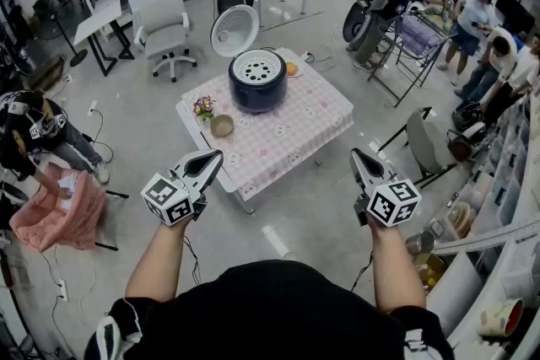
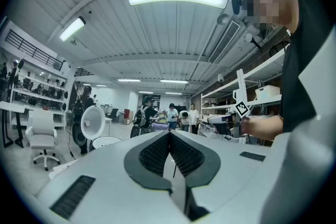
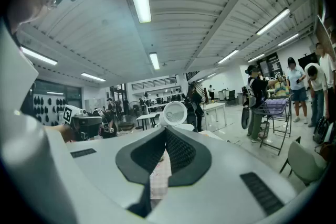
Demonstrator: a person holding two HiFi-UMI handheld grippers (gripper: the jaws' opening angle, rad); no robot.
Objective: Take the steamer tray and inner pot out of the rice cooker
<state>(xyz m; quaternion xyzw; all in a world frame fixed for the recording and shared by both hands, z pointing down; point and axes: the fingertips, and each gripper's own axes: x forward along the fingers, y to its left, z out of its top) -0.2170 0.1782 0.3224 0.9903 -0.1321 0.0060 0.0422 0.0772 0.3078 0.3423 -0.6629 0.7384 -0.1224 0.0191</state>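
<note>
A dark blue rice cooker (image 1: 257,83) stands on a low table (image 1: 321,118) with a pink checked cloth, its white lid (image 1: 234,30) raised. A white perforated steamer tray (image 1: 258,67) sits in its top; the inner pot is hidden beneath. My left gripper (image 1: 213,158) and right gripper (image 1: 355,156) hover over the floor short of the table's near edge, both shut and empty. The lid (image 2: 92,122) and tray rim (image 2: 106,141) show far off in the left gripper view. In the right gripper view the lid (image 3: 174,113) sits just above my shut jaws.
A small flower pot (image 1: 202,107), a tan bowl (image 1: 222,126) and an orange item on a plate (image 1: 291,68) share the table. A white office chair (image 1: 165,29) stands behind left. A person (image 1: 34,139) crouches by a pink basket (image 1: 66,206). Several people and a cart (image 1: 418,34) are at right.
</note>
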